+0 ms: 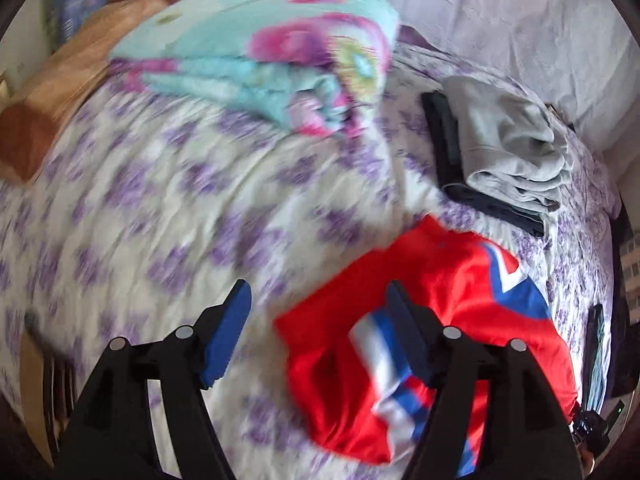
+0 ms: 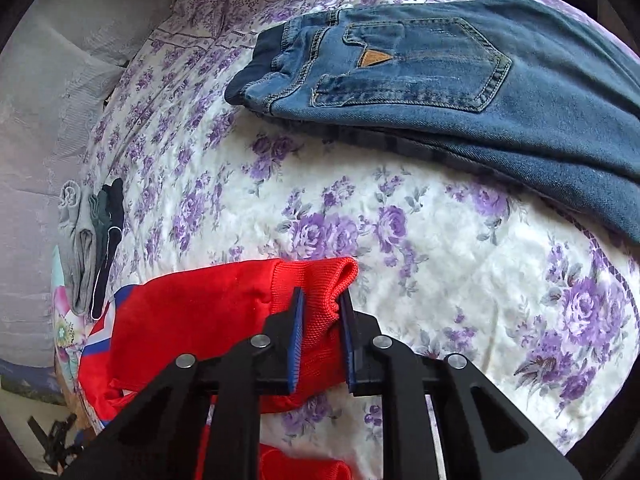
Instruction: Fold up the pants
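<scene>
left wrist view: left claw [image 1: 316,320] open over the bed [image 1: 160,200], nothing between its pads, the red pants [image 1: 448,280] lying bunched on the bed partly under its right finger. right wrist view: right claw [image 2: 322,332] closed on the pants' ribbed cuff [image 2: 320,280], jeans [image 2: 460,80] well apart. the fabric looks light, soft and limp; cuffs and waistband are judged the firmest places to grip.

I am viewing the left gripper [image 1: 316,300] and the right gripper [image 2: 322,304]: both are showing black angular linkage arms with triangular cut-outs, round silver pivot pins in pairs on each side, and flat fingers faced with ribbed blue pads [image 2: 297,340].
</scene>
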Action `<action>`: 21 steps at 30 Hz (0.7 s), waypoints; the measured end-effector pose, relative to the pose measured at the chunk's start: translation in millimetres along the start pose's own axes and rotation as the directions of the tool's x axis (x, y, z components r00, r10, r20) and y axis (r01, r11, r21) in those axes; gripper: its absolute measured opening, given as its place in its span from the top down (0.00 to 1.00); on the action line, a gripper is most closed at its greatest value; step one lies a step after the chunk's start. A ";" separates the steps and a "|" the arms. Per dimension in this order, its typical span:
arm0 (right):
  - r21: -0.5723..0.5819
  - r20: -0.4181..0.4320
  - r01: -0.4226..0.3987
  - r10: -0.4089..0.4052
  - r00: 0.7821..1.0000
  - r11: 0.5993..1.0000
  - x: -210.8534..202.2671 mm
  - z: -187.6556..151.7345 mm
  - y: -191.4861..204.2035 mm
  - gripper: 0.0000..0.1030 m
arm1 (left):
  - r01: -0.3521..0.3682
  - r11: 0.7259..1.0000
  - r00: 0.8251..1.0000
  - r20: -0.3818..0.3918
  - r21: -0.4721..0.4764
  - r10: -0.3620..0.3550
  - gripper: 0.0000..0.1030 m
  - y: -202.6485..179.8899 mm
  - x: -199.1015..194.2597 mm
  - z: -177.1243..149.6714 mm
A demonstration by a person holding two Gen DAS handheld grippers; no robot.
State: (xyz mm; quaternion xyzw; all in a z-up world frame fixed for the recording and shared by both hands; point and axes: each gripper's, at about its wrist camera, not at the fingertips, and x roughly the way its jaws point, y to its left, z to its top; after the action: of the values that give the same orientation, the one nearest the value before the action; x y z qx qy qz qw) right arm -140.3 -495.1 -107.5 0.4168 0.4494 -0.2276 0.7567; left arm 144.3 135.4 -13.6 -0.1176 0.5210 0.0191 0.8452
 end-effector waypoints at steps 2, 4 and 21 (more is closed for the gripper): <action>0.027 -0.010 -0.009 0.009 1.000 1.000 2.0 0.2 -0.1 0.76 | 0.011 0.997 1.000 -0.024 0.082 -0.010 0.34 -32.2 23.5 22.3; 0.078 -0.012 -0.037 0.038 0.999 0.996 2.7 -0.2 -4.9 0.70 | 0.053 0.987 0.995 -0.086 0.152 -0.041 0.34 -60.2 53.8 40.2; -0.010 0.051 0.032 -0.031 0.998 0.999 -4.0 -7.0 8.8 0.83 | 0.199 0.941 0.977 -0.127 0.273 -0.170 0.89 -96.2 88.5 19.5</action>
State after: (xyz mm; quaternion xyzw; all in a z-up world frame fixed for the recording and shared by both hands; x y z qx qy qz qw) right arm -139.3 -484.5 -102.0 0.3996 0.4377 -0.2475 0.7665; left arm 216.7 38.2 -66.4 -0.0441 0.5474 -0.1415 0.8236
